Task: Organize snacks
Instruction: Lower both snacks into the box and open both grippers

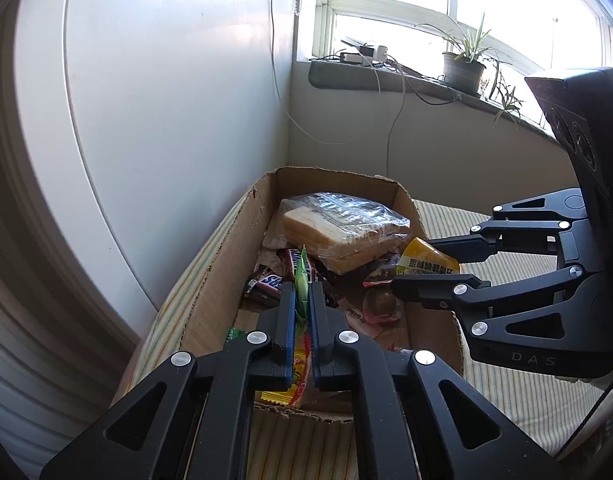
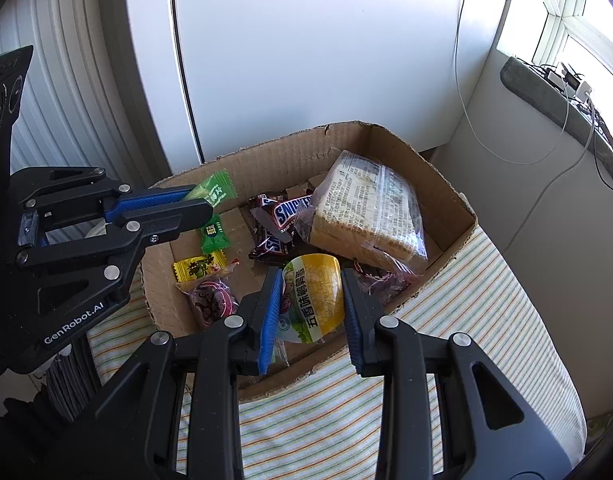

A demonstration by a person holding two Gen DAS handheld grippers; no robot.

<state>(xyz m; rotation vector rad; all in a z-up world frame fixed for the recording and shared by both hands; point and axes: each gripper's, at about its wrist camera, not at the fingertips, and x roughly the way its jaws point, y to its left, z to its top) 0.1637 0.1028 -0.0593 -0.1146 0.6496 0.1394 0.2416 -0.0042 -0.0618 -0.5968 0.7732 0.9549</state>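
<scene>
While both grippers hang over the cardboard box (image 2: 386,148), the scene reads:

Left gripper (image 1: 302,292): its jaws are pinched almost together on one green candy wrapper (image 1: 302,280), held edge-up above the box's left side.
Right gripper (image 2: 311,280): its jaws stand a little apart, pressing both sides of one yellow snack pack (image 2: 316,296) with Chinese print, over the box's near edge.
Box: one, open-topped, resting on a striped cloth (image 2: 486,320).
Bread: one clear-wrapped loaf of sliced bread (image 2: 370,208) lies at the far right of the box.
Snickers bars (image 2: 284,216): at least two, left of the bread, touching it.
Green candies: two counted, the held one and another (image 2: 214,236) on the box floor.
Yellow candy (image 2: 200,266): one, beside the loose green one.
Purple packet (image 2: 210,298): one, near front left.
Windowsill: one potted plant (image 1: 464,64).
</scene>
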